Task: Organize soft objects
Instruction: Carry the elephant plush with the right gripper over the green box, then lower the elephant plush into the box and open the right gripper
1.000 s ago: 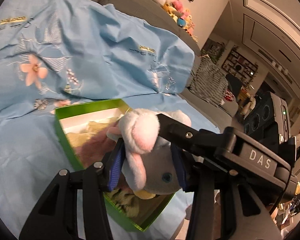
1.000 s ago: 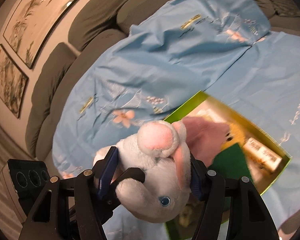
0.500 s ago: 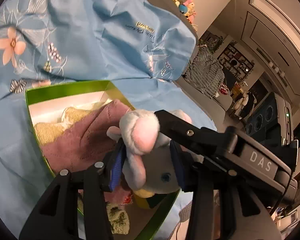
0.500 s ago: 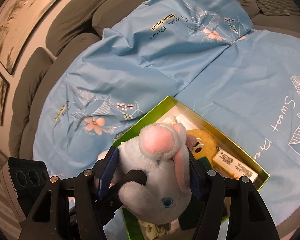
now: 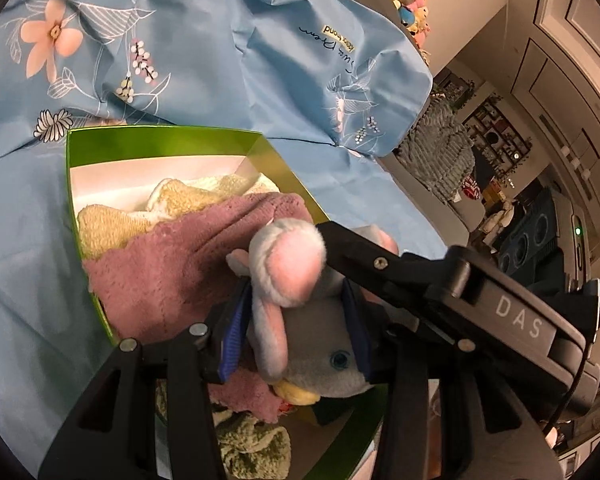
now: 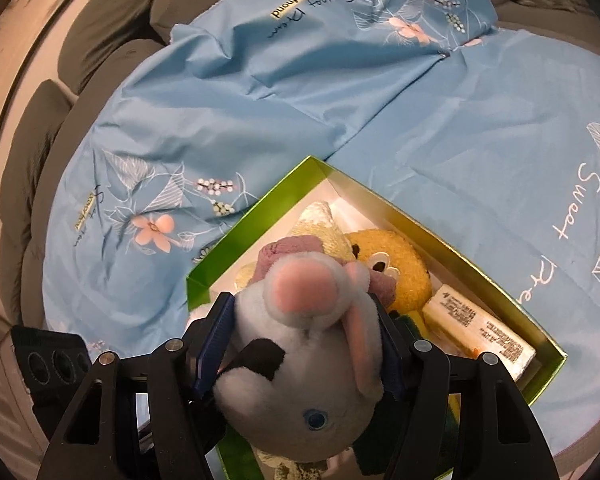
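Note:
A grey plush mouse with pink ears is held by both grippers at once, above an open green box. My left gripper is shut on the plush mouse, blue pads on each side. My right gripper is also shut on the plush mouse; one of its black fingers crosses the left wrist view. The green box holds a mauve knitted cloth, a cream towel, a yellow plush, a wrapped bar and an olive cloth.
The box sits on a light blue floral sheet that covers a grey sofa. Small plush toys line the sofa back. A room with shelves and a black device lies beyond the sofa end.
Both grippers have come down and closer over the box with the mouse held between them. The box now fills more of both views and its contents show more fully.

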The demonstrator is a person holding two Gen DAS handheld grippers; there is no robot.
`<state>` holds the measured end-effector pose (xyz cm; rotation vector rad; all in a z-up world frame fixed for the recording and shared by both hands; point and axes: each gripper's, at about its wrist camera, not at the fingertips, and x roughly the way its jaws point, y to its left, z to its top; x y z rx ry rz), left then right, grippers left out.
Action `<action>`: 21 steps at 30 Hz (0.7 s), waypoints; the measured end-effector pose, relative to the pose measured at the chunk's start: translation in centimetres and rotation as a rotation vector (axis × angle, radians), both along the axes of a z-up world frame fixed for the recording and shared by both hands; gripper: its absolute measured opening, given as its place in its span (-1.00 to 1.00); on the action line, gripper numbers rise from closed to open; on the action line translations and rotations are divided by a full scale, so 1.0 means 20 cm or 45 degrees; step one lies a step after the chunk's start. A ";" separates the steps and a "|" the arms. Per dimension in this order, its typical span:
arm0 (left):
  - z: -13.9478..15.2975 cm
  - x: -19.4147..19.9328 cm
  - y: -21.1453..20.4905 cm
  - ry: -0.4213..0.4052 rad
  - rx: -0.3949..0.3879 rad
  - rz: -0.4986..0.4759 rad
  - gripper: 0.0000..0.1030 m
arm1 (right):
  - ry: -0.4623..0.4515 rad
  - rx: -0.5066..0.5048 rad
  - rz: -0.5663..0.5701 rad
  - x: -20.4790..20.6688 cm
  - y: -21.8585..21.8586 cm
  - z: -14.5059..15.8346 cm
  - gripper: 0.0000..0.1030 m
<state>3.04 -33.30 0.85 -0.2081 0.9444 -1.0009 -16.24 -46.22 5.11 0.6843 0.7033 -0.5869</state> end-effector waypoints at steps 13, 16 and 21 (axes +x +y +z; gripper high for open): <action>-0.02 0.00 -0.01 -0.052 0.022 0.018 -0.08 | -0.014 0.048 -0.021 -0.04 -0.02 -0.03 0.28; -0.02 0.00 -0.02 -0.059 0.021 0.023 -0.07 | -0.017 0.051 -0.027 -0.04 -0.02 -0.03 0.28; -0.01 -0.01 -0.02 -0.061 0.025 0.024 -0.01 | -0.029 0.049 -0.039 -0.06 -0.01 -0.01 0.28</action>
